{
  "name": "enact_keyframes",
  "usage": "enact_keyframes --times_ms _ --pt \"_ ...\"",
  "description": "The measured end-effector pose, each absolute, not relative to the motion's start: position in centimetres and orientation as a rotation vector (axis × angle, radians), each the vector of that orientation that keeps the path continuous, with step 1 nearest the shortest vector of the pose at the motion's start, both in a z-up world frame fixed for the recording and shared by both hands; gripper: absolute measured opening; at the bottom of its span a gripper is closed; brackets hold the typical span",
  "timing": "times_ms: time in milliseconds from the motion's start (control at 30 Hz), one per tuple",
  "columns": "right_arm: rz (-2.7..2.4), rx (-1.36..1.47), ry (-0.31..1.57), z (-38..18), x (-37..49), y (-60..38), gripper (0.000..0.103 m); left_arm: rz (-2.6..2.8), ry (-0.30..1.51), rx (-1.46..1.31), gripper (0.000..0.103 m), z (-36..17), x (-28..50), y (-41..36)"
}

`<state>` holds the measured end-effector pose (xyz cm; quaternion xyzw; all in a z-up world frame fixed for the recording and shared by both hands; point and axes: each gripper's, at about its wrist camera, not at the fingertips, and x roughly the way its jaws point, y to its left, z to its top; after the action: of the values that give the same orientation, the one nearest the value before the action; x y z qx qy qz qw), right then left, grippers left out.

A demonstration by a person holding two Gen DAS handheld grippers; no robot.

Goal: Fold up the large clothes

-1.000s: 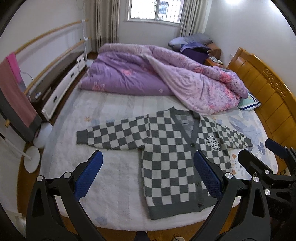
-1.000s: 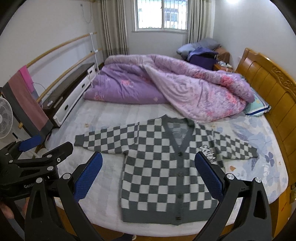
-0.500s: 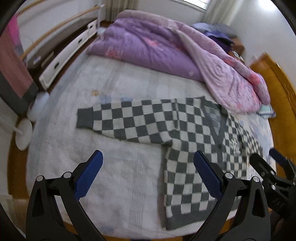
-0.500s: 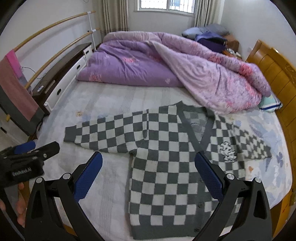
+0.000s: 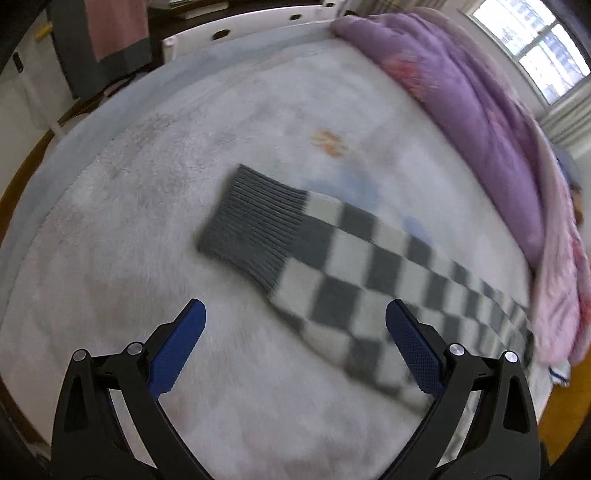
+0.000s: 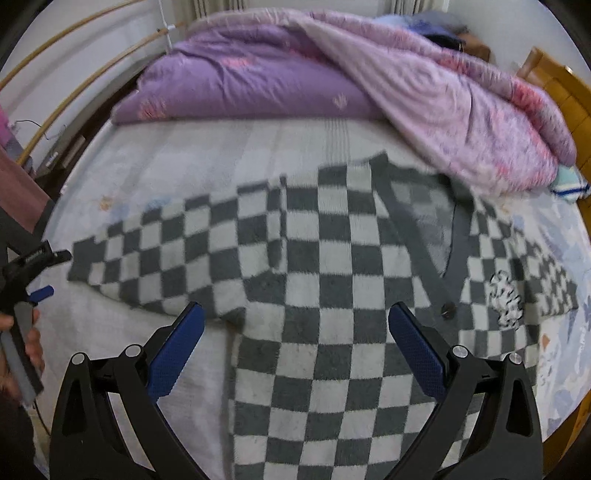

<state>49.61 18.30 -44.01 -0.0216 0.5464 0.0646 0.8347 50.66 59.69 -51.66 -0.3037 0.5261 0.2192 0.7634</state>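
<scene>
A grey-and-white checkered cardigan [image 6: 325, 266] lies flat and face up on the bed, sleeves spread to both sides. My left gripper [image 5: 295, 343] is open and empty, close above the left sleeve's ribbed grey cuff [image 5: 255, 225]. It also shows at the left edge of the right wrist view [image 6: 35, 266], beside the sleeve end. My right gripper [image 6: 295, 339] is open and empty, low over the cardigan's chest near the left armpit. A white patch [image 6: 504, 295] sits on the cardigan's right chest.
A purple quilt [image 6: 295, 81] is heaped across the far half of the bed and touches the cardigan's collar side. The pale fleecy bed sheet [image 5: 147, 184] surrounds the sleeve. A wooden headboard [image 6: 561, 85] is on the right. A towel hangs at the left [image 5: 110, 33].
Both grippers have dropped toward the bed. The left one swung left to the sleeve cuff; the right one closed in on the cardigan's chest. Both stay open.
</scene>
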Motion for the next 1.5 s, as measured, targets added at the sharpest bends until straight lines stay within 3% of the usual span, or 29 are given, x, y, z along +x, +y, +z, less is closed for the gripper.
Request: enact_keyframes --times_ms 100,167,300,367,400,433,467,500,533,567,600,700,900,1167,1333,1500 --pt "0.145 -0.047 1.181 -46.2 50.1 17.4 0.096 0.514 1.155 -0.702 0.087 -54.5 51.5 60.5" --pt "0.145 -0.033 1.194 -47.5 50.5 16.9 0.096 0.517 1.178 -0.734 0.071 -56.2 52.2 60.7" --pt "0.143 0.016 1.221 -50.1 51.5 15.9 0.096 0.552 1.173 -0.646 0.066 -57.3 53.3 60.4" --pt "0.161 0.040 1.234 -51.3 52.3 15.9 0.096 0.566 1.168 -0.581 0.022 -57.1 53.7 60.3" --pt "0.182 0.064 1.245 -52.2 52.9 16.1 0.096 0.525 1.149 -0.597 0.012 -57.0 53.6 60.6" --pt "0.193 0.079 1.261 -52.7 53.4 16.2 0.096 0.512 1.140 -0.609 0.010 -56.7 53.6 60.8" --pt "0.217 0.107 1.279 -53.3 54.0 16.6 0.095 0.506 1.124 -0.601 0.009 -56.2 53.5 60.9" --pt "0.245 0.131 1.286 -53.7 54.3 16.9 0.086 0.498 1.107 -0.583 0.009 -55.5 53.4 60.8" --pt "0.285 0.144 1.296 -54.3 55.0 17.6 0.064 0.491 1.086 -0.551 0.009 -54.5 53.0 60.4" --pt "0.314 0.136 1.302 -54.7 55.4 18.2 0.051 0.486 1.069 -0.534 0.009 -53.6 52.9 60.1" --pt "0.340 0.124 1.305 -55.0 55.7 18.9 0.031 0.481 1.047 -0.503 0.009 -52.3 52.9 59.5" --pt "0.414 0.121 1.343 -57.2 56.3 20.5 0.012 0.466 0.991 -0.430 0.009 -48.9 52.9 57.7" --pt "0.470 0.204 1.462 -60.4 57.6 19.5 0.011 0.410 0.883 -0.287 0.009 -41.3 52.8 51.2" --pt "0.516 0.411 1.316 -54.4 57.5 7.3 0.014 0.185 0.782 -0.234 0.009 -33.2 56.1 34.2" --pt "0.391 0.494 1.199 -50.3 57.3 -7.6 0.016 0.055 0.816 -0.163 0.009 -33.2 59.5 19.3" --pt "0.238 0.528 1.145 -48.8 56.4 -21.0 0.019 -0.032 0.852 -0.114 0.009 -36.5 61.6 5.7"
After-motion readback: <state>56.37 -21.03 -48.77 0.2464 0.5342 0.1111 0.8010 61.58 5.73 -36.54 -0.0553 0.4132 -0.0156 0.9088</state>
